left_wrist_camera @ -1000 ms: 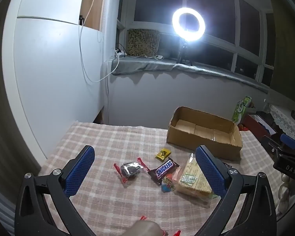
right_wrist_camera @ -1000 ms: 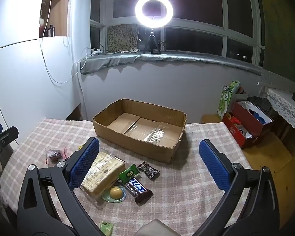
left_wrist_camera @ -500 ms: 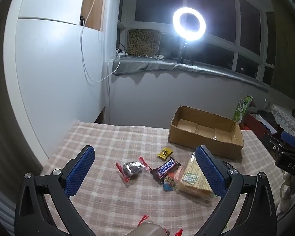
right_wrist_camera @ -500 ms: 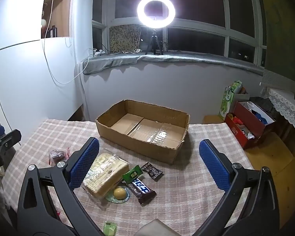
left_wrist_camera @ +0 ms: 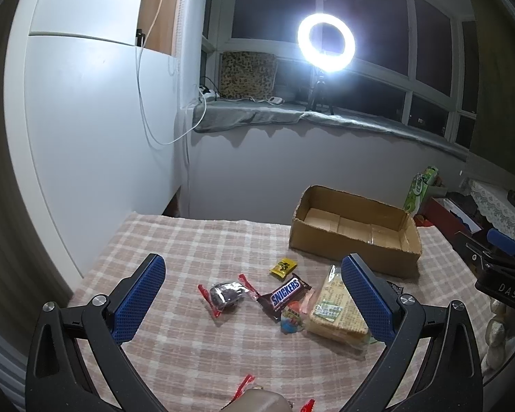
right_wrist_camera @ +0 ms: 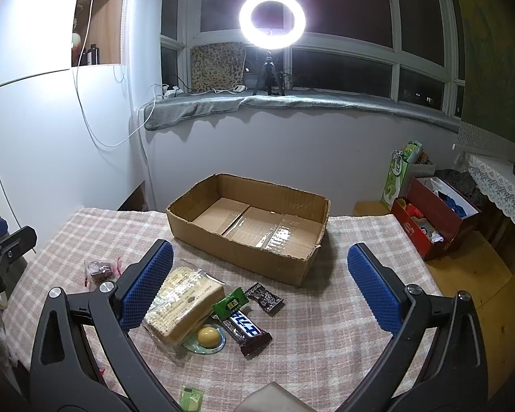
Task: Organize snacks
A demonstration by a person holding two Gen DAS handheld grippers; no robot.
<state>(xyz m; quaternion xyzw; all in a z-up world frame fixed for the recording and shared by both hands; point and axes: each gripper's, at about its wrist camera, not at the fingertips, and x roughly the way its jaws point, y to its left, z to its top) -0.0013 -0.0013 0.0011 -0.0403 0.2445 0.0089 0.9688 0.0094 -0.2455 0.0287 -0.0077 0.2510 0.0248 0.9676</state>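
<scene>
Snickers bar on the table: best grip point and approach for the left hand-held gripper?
Grip the Snickers bar across its narrow width at mid-length, coming straight down from above. It lies flat on the checked cloth, slanted, so turn the open left hand-held gripper until its fingers straddle the long sides. Its near end lies close to a small round candy, so stay off that end. The crimped ends look too thin to hold.

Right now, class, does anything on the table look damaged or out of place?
The cardboard box has torn, ragged rims and no flaps. It holds no snacks; the cracker pack, Snickers bar and small sweets lie scattered on the checked cloth beside it.
</scene>
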